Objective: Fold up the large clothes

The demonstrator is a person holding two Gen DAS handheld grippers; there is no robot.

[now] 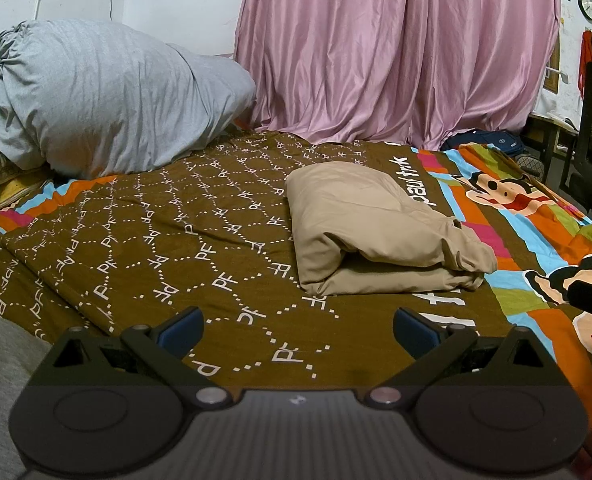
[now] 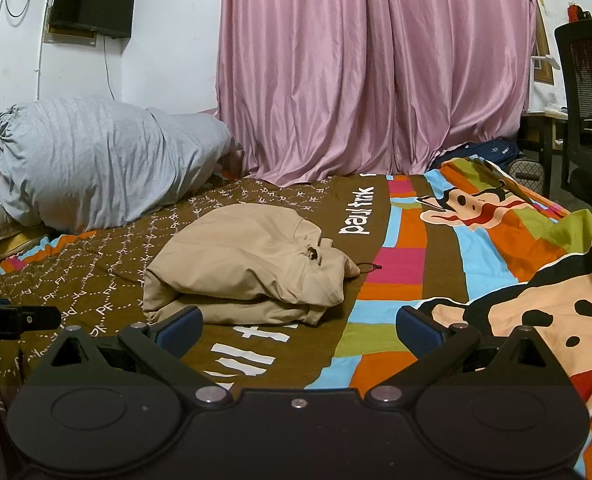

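A beige garment (image 1: 379, 228) lies folded in a thick bundle on the brown patterned bedspread (image 1: 156, 248); it also shows in the right wrist view (image 2: 252, 264). My left gripper (image 1: 297, 330) is open and empty, held above the bedspread in front of the bundle and apart from it. My right gripper (image 2: 297, 330) is open and empty, close to the bundle's front edge, its left finger (image 2: 180, 330) just short of the cloth.
A large grey bedding bundle (image 1: 108, 100) sits at the bed's far left. Pink curtains (image 1: 395, 48) hang behind the bed. A black office chair (image 2: 587, 108) and a desk stand at the right. A grey cloth (image 1: 0, 380) shows at the lower left.
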